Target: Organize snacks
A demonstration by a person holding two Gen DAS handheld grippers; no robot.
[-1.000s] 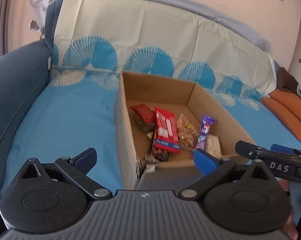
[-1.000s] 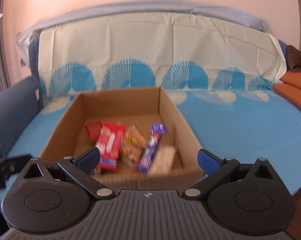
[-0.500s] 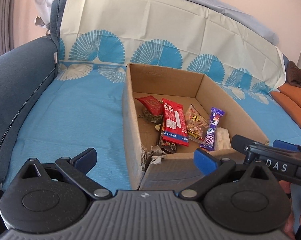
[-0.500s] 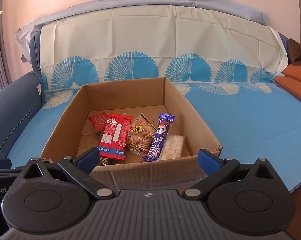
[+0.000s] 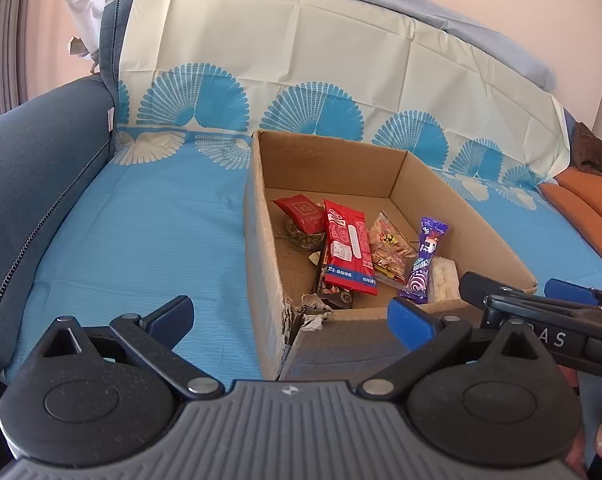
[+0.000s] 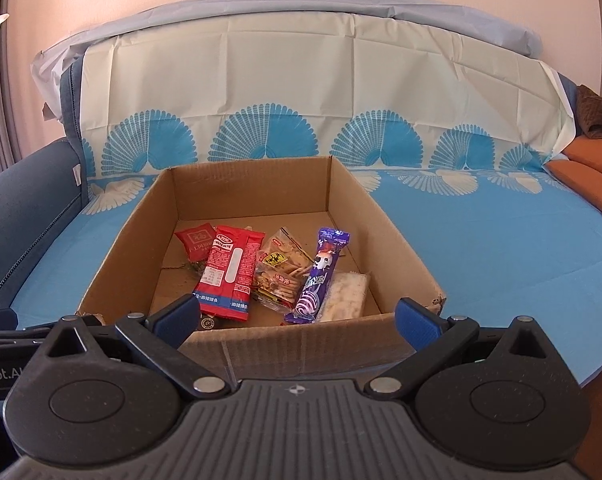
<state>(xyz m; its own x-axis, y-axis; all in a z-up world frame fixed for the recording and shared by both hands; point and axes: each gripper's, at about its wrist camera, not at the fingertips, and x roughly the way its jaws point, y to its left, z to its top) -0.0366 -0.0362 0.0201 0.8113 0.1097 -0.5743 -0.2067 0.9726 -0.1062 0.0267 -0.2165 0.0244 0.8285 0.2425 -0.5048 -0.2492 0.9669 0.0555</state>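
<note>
Resting on the blue-covered sofa seat [image 6: 481, 248], the open cardboard box [image 6: 385, 220] holds every snack in view; none lies outside it. Five wrappers are clearly countable along the box floor: one small red sachet [image 6: 195, 241], one long red packet [image 6: 231, 270], one clear bag of biscuit sticks [image 6: 281, 267], one purple bar [image 6: 321, 276] and one pale white bar [image 6: 347, 294]. A dark wrapper [image 5: 335, 296] is partly hidden under the long red packet, and its kind cannot be told.

All appear light, thin-filmed and slippery. The biscuit bag looks crushable, so a pinch at its sealed end seam is judged safer than across the body. The two bars look stiffer and should take a grip at mid-length.

The left gripper [image 5: 289, 316] and the right gripper [image 6: 293, 314] both hover short of the box's near wall, jaws spread wide and holding nothing. The box's near-left corner [image 5: 297, 320] is torn.
</note>
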